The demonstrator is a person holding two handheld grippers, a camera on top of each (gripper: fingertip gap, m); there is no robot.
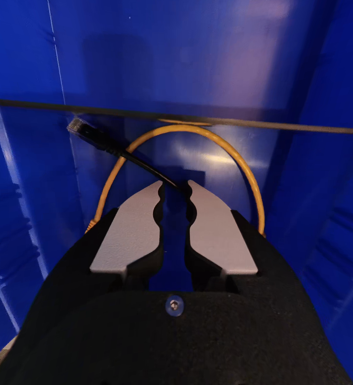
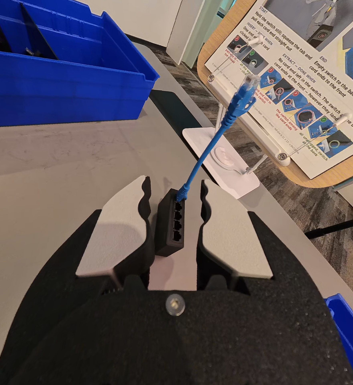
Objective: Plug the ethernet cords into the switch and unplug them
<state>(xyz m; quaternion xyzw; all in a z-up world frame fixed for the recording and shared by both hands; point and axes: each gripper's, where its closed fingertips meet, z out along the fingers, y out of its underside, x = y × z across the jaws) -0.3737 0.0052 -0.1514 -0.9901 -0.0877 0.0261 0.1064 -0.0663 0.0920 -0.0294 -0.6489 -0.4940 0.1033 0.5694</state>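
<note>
Left gripper: inside the blue bin, your fingers parted a little, with the black cord running in between the tips. Whether they pinch it, you cannot tell from this view.
Black cord: long axis runs from the fingertips up and to the far left, ending in a free plug near the dark divider.
Yellow cord: arches just beyond your left fingers, both ends hidden behind the gripper body.
Right gripper: fingers spread, holding nothing, straddling the switch on the counter.
Switch: black box lying between your right fingers, closer to the left one, long axis pointing near to far, ports facing up and right.
Blue cord: one end seated in the farthest port, the free plug standing up and to the far right; four nearer ports empty.
Deciding relation: the switch sits with your right hand, the next plug with your left, well apart. Likely next, you bring the black plug over and line it up with an empty port.
Instruction board: stands far right, off the counter.
</note>
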